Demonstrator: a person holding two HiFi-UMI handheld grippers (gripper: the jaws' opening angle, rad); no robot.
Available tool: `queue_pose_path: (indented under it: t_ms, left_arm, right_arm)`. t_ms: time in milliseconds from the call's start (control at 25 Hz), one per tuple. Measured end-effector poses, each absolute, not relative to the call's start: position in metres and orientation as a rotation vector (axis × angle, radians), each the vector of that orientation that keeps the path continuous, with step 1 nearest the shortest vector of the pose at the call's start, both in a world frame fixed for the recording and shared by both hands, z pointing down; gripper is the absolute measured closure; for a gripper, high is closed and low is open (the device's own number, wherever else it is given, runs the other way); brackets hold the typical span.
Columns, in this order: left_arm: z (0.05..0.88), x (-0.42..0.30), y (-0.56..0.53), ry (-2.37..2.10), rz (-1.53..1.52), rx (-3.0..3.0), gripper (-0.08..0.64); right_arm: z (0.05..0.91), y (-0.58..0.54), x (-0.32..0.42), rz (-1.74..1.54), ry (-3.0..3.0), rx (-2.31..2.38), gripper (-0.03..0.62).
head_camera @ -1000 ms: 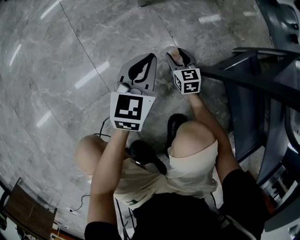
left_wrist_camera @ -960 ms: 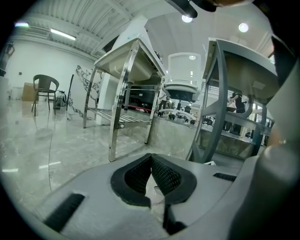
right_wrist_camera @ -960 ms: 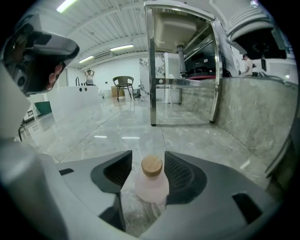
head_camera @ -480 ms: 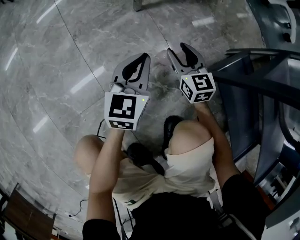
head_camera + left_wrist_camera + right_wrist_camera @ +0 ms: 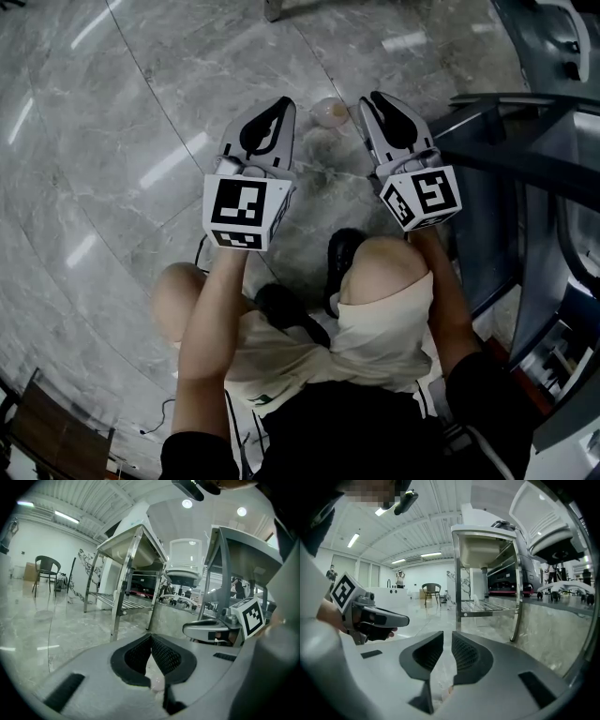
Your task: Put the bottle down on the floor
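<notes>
Forearms reach forward past bent knees (image 5: 389, 272), the grippers side by side low over the floor (image 5: 141, 94). Left gripper (image 5: 279, 105): jaws together, empty. Right gripper (image 5: 378, 99): jaws closing, slim gap, nothing between. Beyond, between their tips, the bottle (image 5: 329, 112) stands on the floor, its pale round top facing up, apart from both.
</notes>
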State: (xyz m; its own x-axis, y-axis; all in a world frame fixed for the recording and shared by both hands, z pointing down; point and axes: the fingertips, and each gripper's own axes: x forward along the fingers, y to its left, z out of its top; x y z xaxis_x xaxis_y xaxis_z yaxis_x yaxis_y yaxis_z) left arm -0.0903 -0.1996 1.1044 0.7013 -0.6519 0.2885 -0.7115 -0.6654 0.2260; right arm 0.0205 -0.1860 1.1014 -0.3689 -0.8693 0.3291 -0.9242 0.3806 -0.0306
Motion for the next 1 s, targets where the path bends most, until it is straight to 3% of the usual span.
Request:
queue_pose_path:
  t_ms: [200, 640, 1000]
  left_arm:
    - [1.107, -0.087, -0.199, -1.068, 0.271, 2.588, 0.541]
    - [1.085, -0.088, -0.196, -1.128, 0.257, 2.553, 0.541]
    - [1.016, -0.097, -0.178, -1.199, 0.319, 2.549, 0.541]
  right_arm:
    - [1.095, -0.184, 0.023, 0.298, -2.391, 1.59, 0.584]
    - [1.073, -0.177, 0.023, 0.307, -2.432, 1.563, 0.588]
    - [0.997, -0.164, -0.001, 0.276, -2.42, 1.544, 0.588]
